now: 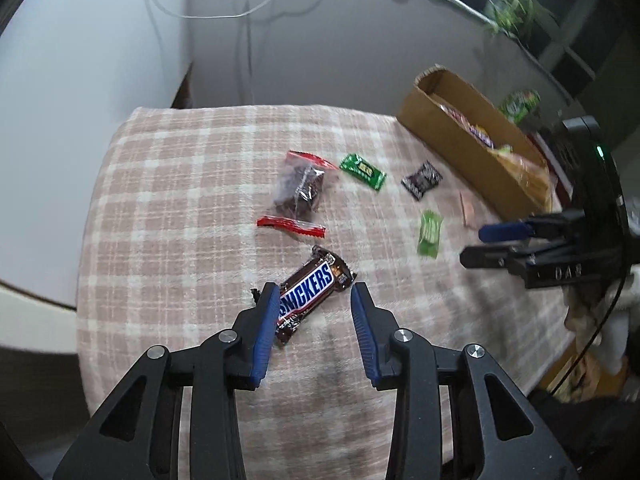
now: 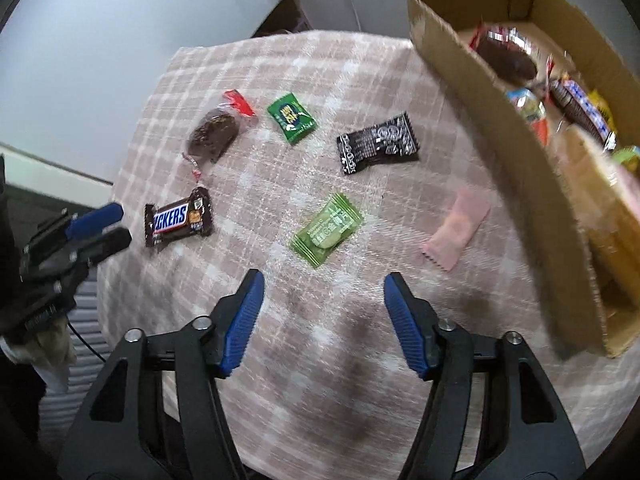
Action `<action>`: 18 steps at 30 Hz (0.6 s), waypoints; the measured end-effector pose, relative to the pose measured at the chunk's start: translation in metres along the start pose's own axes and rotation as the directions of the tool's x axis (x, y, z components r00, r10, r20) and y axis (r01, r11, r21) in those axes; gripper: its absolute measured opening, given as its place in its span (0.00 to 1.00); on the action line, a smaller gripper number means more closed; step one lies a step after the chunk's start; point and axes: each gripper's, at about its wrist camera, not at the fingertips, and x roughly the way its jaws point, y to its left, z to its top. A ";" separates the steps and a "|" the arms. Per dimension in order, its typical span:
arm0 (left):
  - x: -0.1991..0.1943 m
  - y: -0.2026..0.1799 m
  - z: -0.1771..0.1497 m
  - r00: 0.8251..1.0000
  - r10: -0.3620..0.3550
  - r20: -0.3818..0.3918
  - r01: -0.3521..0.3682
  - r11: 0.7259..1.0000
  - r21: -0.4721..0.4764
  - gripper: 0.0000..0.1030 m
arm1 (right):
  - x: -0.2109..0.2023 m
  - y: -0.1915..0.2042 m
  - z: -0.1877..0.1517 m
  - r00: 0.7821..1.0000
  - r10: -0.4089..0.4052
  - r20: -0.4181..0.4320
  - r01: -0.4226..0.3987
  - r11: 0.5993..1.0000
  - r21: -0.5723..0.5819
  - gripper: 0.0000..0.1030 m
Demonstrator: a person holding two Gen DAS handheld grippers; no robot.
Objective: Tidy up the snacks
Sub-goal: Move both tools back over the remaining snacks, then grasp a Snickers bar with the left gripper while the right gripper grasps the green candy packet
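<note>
A Snickers bar (image 1: 308, 292) (image 2: 178, 220) lies on the checked pink cloth (image 1: 192, 208). My left gripper (image 1: 316, 288) (image 2: 120, 224) hovers open right over it, the bar between the jaws and neither pad visibly pressing it. My right gripper (image 2: 324, 277) (image 1: 476, 245) is open with nothing in it, just short of a light green candy (image 2: 327, 231) (image 1: 429, 234). Also loose on the cloth are a clear-wrapped chocolate with red ends (image 2: 212, 134), a dark green packet (image 2: 292, 118), a black packet (image 2: 378, 143) and a pink wrapper (image 2: 458, 228).
A cardboard box (image 2: 500, 120) (image 1: 448, 140) with several snacks inside stands along the cloth's right side. A white wall and hanging cables (image 1: 240, 12) are behind. The cloth's edge drops off at the left and near side.
</note>
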 end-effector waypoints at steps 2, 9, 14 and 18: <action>0.004 -0.002 0.000 1.000 0.008 -0.009 -0.007 0.999 0.035 0.34 | 0.003 -0.003 0.004 1.000 0.000 -0.001 0.000 0.999 0.032 0.59; 0.016 -0.004 -0.001 0.999 0.013 -0.030 -0.009 0.994 0.112 0.34 | 0.015 -0.012 0.021 1.000 -0.005 -0.016 0.007 0.994 0.109 0.56; 0.023 -0.001 -0.001 0.999 0.021 -0.038 -0.016 0.993 0.118 0.34 | 0.023 0.002 0.035 0.999 -0.036 -0.007 0.037 0.996 0.082 0.56; 0.026 -0.001 0.000 0.999 0.014 -0.042 -0.009 0.992 0.124 0.34 | 0.030 0.017 0.041 0.998 -0.063 -0.008 0.063 0.998 0.031 0.56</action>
